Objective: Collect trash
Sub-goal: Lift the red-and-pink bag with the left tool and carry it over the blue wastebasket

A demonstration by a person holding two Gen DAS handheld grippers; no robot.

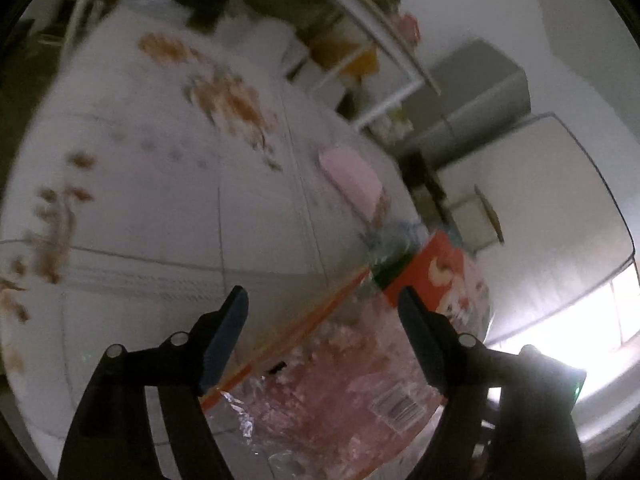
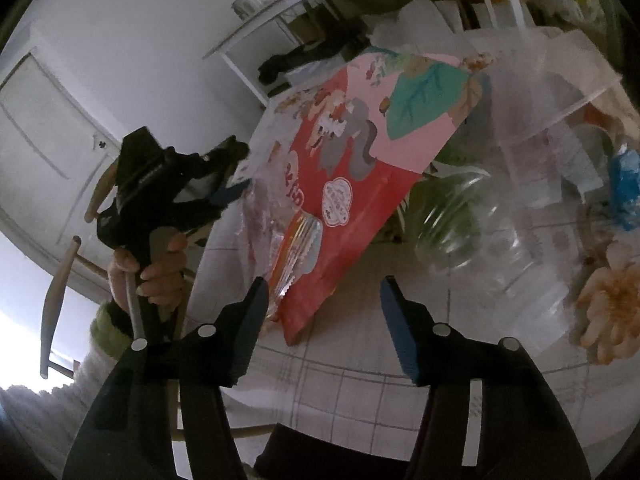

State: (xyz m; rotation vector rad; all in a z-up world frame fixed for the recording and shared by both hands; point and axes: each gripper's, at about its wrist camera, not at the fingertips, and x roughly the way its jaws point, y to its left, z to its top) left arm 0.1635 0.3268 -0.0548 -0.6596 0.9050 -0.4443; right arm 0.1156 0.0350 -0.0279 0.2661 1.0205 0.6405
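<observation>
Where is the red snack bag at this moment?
In the right wrist view the red snack bag stands tilted over the table, between the left claw and the clear plastic bottle, just ahead of the right claw.

In the left wrist view the whole tablecloth (image 1: pixel 160 184) is smeared by motion blur, so its brown flower prints cannot be made out clearly. The snack bag (image 1: pixel 360 380) runs off the lower edge, and the right finger (image 1: pixel 420 332) covers part of it. Shelf contents at the upper right are too blurred to name. In the right wrist view the clear bottle (image 2: pixel 472 224) is blurred, and the transparent bin (image 2: pixel 560 92) is cut off at the right edge.
</observation>
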